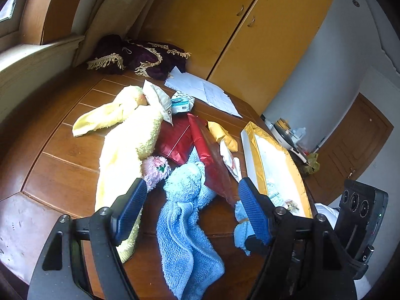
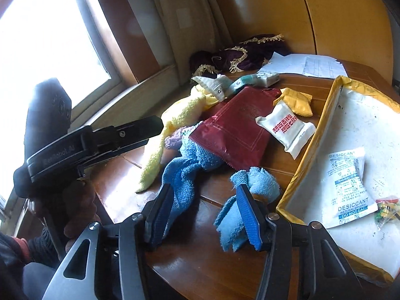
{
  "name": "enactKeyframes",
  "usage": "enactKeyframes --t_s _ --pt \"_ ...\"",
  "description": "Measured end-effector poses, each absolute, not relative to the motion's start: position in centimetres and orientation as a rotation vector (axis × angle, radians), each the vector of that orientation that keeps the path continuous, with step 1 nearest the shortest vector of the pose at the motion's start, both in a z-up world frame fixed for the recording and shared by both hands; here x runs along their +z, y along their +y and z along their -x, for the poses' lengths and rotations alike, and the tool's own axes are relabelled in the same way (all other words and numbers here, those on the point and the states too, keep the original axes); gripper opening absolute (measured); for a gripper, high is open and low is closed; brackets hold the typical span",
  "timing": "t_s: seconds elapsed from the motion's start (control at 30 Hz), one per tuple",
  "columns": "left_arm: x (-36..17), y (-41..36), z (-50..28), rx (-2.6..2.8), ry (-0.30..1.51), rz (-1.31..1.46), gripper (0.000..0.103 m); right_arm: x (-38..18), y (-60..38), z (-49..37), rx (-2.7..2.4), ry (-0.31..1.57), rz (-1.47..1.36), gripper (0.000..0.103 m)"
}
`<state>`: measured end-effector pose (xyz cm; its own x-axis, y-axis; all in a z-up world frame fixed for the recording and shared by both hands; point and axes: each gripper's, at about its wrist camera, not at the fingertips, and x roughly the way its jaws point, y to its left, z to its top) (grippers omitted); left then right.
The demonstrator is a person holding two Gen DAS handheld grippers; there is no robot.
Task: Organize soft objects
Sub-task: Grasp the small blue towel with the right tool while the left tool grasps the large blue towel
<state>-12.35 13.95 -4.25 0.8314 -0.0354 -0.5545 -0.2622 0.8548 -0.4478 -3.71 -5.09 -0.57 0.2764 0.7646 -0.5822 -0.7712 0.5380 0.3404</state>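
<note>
Both claws are spread wide and neither is clamping anything. Our left gripper (image 1: pixel 192 210) hangs over the table with its blue pads well apart, and the blue towel (image 1: pixel 185 225) lies between them on the wood; the right-hand pad sits against a small bunched bit of the same blue cloth, but we can't tell if it's really touching. Our right gripper (image 2: pixel 202 215) is just as wide, with one blue pad right beside the towel's darker fold (image 2: pixel 180 182) and the other up against a lighter blue clump (image 2: pixel 252 185), nothing pinched between them.

Just past the left claw, the yellow towel (image 1: pixel 125 145) runs away across the wooden table (image 1: pixel 62 170), with a pink fuzzy patch (image 1: pixel 156 167) where it meets the blue one. A red foil pouch (image 2: pixel 237 135) lies partly on top of the blue towel, and a white snack packet (image 2: pixel 285 130) and a yellow packet (image 2: pixel 297 102) sit beside it. To the right is a yellow-edged tray (image 2: pixel 307 150) holding a desiccant sachet (image 2: pixel 350 185). At the back of the table we've got loose papers (image 1: pixel 202 90) and a dark purple fringed cloth (image 1: pixel 140 57) by the yellow cupboard (image 1: pixel 250 25). A hand (image 2: pixel 75 207) holds the left gripper's handle in the right wrist view.
</note>
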Motion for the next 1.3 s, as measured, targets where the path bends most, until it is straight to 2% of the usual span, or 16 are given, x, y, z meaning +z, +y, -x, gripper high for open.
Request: enactKeyframes --t_s 0.07,0.53,0.77,0.93,1.03,1.1,1.2,1.3 --pt "-4.3 13.7 12.4 0.124 0.589 0.525 0.076 -0.7 -5.0 3.7 0.973 0.769 0.034 0.051" --pt "-5.1 12.4 11.7 0.153 0.611 0.434 0.076 -1.3 -7.1 4.2 0.826 0.766 0.092 0.05" --pt "-5.7 11.3 11.3 0.184 0.646 0.344 0.075 -1.8 -6.3 4.6 0.691 0.743 0.181 0.034" --pt "-6.2 10.6 10.5 0.179 0.677 0.321 0.069 -2.1 -6.5 4.7 0.665 0.736 0.188 0.027" --pt "-7.4 10.2 9.2 0.208 0.74 0.289 0.058 -2.2 -6.3 4.8 0.648 0.727 0.192 0.023" --pt "-8.2 10.0 8.2 0.223 0.81 0.279 0.039 -2.2 -6.2 5.0 0.646 0.716 0.199 0.02" --pt "-8.1 9.8 8.5 0.228 0.803 0.262 0.022 -1.9 -6.7 5.0 0.679 0.705 0.162 0.016" --pt "-8.0 9.9 9.4 0.198 0.788 0.282 0.016 -1.2 -7.7 5.3 0.735 0.676 0.109 0.015"
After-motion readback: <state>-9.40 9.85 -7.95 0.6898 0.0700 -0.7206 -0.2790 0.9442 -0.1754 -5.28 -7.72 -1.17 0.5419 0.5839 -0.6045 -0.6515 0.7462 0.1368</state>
